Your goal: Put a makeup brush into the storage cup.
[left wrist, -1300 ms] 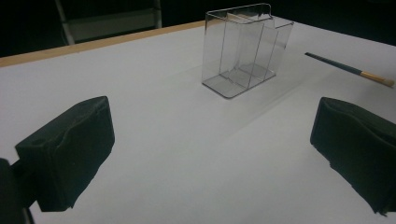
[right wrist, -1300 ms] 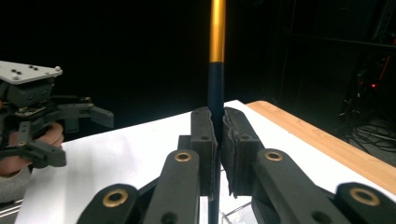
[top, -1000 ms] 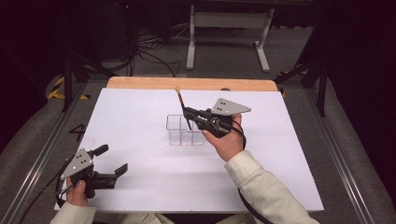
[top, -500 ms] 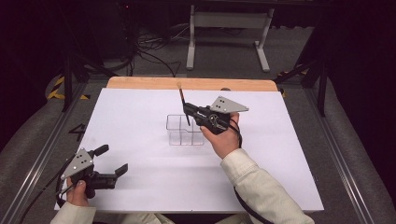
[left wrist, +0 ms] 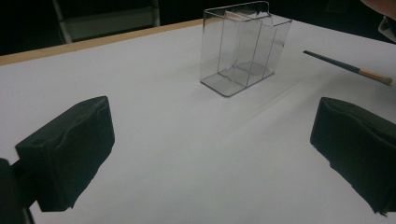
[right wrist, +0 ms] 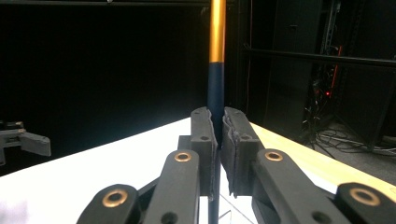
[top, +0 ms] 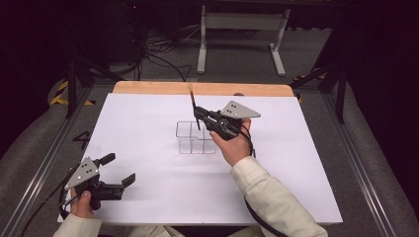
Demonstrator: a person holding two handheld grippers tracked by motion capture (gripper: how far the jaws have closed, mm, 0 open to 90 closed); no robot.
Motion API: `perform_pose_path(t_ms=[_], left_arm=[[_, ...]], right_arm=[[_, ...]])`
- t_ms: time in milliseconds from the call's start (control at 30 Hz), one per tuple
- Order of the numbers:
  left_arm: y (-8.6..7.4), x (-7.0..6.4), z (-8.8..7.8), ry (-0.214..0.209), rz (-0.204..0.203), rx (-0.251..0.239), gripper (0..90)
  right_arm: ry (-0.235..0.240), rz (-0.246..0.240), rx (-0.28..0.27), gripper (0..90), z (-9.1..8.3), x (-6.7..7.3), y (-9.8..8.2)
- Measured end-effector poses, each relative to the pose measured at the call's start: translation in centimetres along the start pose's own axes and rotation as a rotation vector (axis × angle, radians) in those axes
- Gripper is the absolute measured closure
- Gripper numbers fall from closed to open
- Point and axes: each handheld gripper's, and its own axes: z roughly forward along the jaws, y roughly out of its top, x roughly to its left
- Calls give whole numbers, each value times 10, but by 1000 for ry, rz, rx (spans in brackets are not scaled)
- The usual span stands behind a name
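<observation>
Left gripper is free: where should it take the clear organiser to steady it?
Probably the organiser's near end wall, at the rim, coming from the left gripper's side. It stands upright with thin flat walls, and the right gripper holds the brush above its far side.

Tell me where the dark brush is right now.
In the high view the brush stands clamped in the right gripper, right of table centre, its lower end over the clear divided box.

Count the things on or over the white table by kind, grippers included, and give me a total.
Handheld grippers: 2, the left gripper open, the right gripper shut on the stick
Clear divided plastic organizer: 1
Dark stick with an orange end: 1
Total: 4
</observation>
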Motion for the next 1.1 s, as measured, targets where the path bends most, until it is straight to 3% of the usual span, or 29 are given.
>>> perform_pose_path(t_ms=[167,600,1100], left_arm=[[0,0,0,-4,5,4,6],[-1,0,1,-3,0,0,6],[-1,-1,2,-4,0,4,6]], right_arm=[[-26,0,2,837,5,-4,-1],[-35,-6,32,836,15,-2,-9],[-32,44,61,836,16,-5,-22]])
